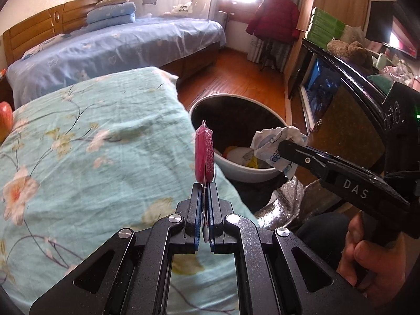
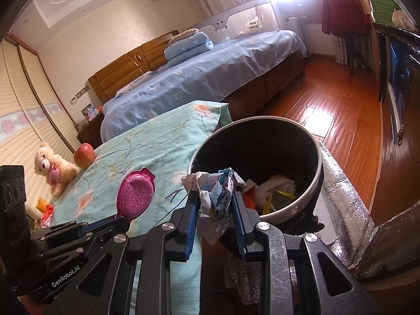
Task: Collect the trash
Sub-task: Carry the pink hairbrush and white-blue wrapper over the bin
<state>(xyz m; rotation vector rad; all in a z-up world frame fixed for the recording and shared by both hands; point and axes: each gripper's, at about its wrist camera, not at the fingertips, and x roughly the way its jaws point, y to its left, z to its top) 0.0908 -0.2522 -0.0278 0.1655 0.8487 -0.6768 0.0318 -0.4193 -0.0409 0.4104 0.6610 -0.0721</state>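
My left gripper (image 1: 205,185) is shut on the edge of a flat pink wrapper (image 1: 204,155), which stands upright above the turquoise floral quilt (image 1: 92,141) beside the bin's rim. In the right wrist view the same pink wrapper (image 2: 135,193) sticks out of the left gripper (image 2: 126,220). My right gripper (image 2: 214,197) is shut on a crumpled white and blue paper wad (image 2: 216,191) at the near edge of the round bin (image 2: 304,202). From the left wrist view the wad (image 1: 275,144) hangs over the bin (image 1: 252,173), which holds several scraps.
A red apple (image 2: 84,155), a teddy bear (image 2: 53,168) and orange wrappers (image 2: 45,208) lie on the quilt. A blue bed (image 2: 204,78) stands behind. Silver foil matting (image 2: 341,178) lies by the bin on the wooden floor (image 2: 328,110). A dark cabinet (image 1: 341,92) is at the right.
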